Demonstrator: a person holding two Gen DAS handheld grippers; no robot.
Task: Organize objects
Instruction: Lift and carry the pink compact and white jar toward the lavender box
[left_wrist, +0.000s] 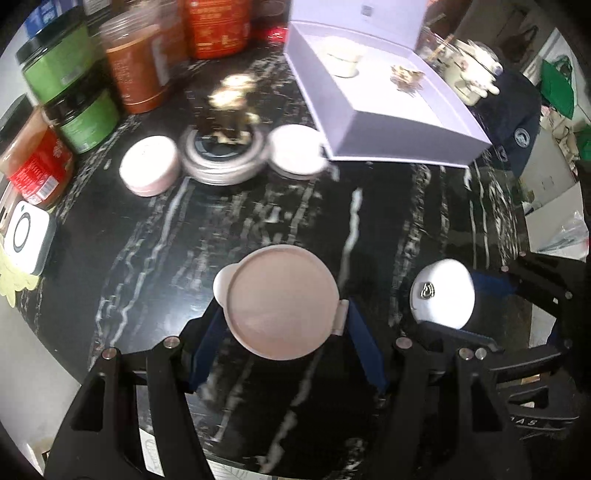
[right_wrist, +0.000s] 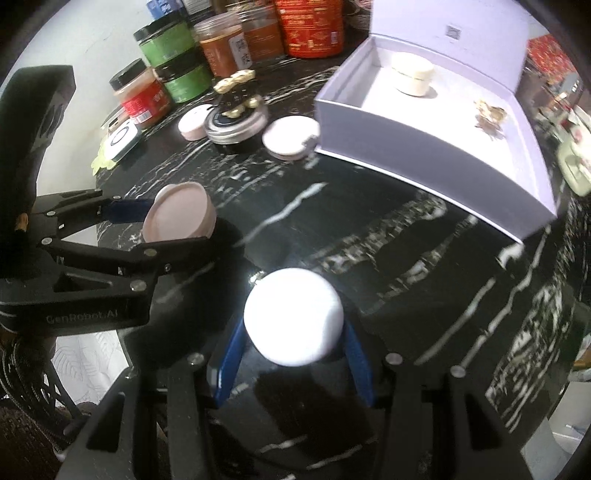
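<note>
Two grippers are in view, a left gripper (left_wrist: 282, 314) and a right gripper (right_wrist: 293, 332). Three pink round compacts show: one held compact (left_wrist: 282, 301), one left compact (left_wrist: 149, 165) and one right compact (left_wrist: 295, 149) on the table. There is one white round case (right_wrist: 293, 315), one silver tin (left_wrist: 222, 160) with a figurine on it, one open lilac box (left_wrist: 400, 138), one cream jar (right_wrist: 412, 74) inside it, and two green jars (left_wrist: 55, 61), stacked.

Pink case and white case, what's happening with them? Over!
Left tool shut on pink compact. Right tool shut on white round case. Both over the black marble table; open lilac box ahead, path clear.
</note>
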